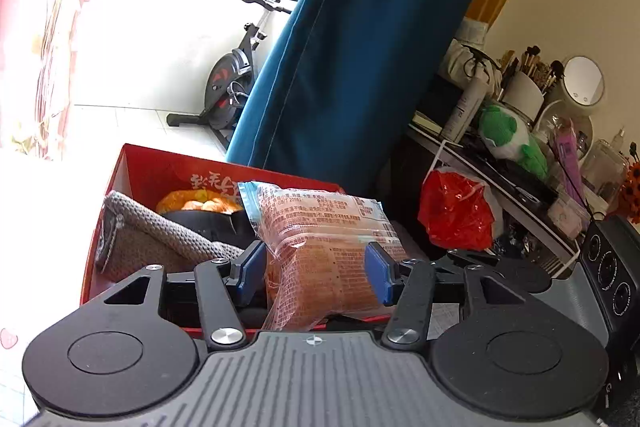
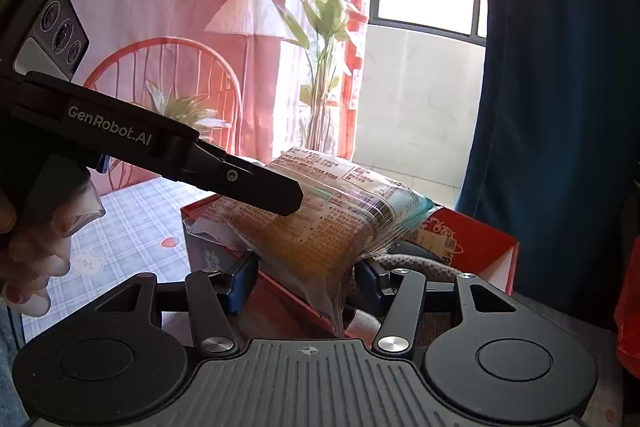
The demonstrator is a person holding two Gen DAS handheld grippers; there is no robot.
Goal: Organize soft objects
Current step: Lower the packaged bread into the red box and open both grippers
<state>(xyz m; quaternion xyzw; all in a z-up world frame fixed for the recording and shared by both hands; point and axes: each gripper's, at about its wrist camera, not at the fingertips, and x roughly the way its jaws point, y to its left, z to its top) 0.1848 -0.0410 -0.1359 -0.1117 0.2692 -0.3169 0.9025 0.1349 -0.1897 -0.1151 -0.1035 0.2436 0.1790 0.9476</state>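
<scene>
My left tongs point(image 1: 316, 273) and right tongs point(image 2: 306, 281) both grasp the bread packet point(image 1: 324, 247) above the near red box point(image 1: 132, 171).

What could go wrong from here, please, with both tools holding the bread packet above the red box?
1. The packet is soft, and both the left tool and right tool pinch it; pulling apart may tear the wrapper.
2. The squeeze may crush the bread.
3. The box already holds a grey cloth and other items, so the packet may not fit flat.
</scene>
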